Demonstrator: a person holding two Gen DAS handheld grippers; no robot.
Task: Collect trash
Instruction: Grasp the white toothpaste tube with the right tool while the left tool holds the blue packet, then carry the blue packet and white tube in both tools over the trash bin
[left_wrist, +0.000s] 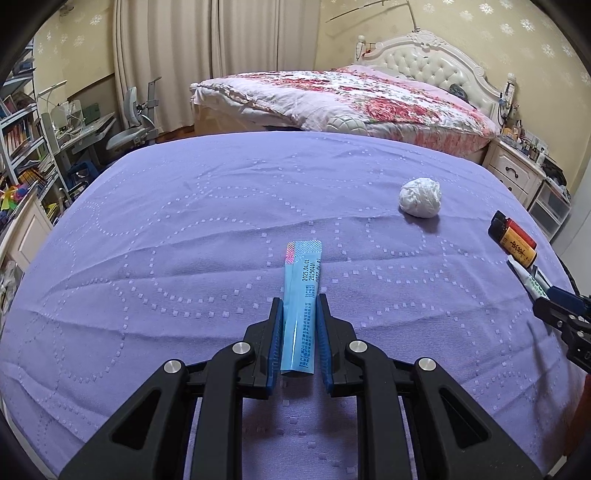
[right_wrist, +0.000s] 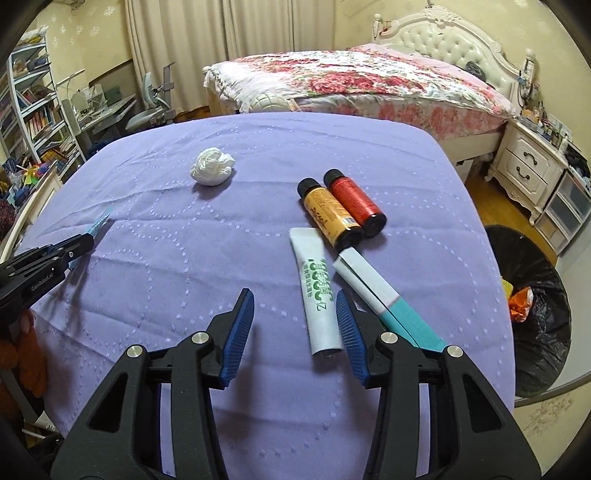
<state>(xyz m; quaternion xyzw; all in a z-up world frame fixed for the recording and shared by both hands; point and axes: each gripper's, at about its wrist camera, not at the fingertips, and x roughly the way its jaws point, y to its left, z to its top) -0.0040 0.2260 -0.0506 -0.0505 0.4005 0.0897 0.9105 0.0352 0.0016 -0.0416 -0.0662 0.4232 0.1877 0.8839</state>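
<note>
My left gripper (left_wrist: 299, 304) is shut on a long blue sachet (left_wrist: 301, 295), which sticks forward over the purple table cloth (left_wrist: 184, 240). The sachet tip also shows in the right wrist view (right_wrist: 99, 222). My right gripper (right_wrist: 295, 299) is open and empty, low over the cloth; its right finger is beside a white tube with green print (right_wrist: 317, 291). A white and teal sachet (right_wrist: 376, 291) lies right of the tube. An orange bottle (right_wrist: 328, 214) and a red bottle (right_wrist: 354, 203) lie side by side beyond. A crumpled white tissue (right_wrist: 213, 166) lies further back.
A bin lined with a black bag (right_wrist: 535, 306), holding some orange trash, stands on the floor right of the table. A floral bed (right_wrist: 369, 85) and a nightstand (right_wrist: 528, 166) are behind. A desk, chair and bookshelf (right_wrist: 33, 107) are at the left.
</note>
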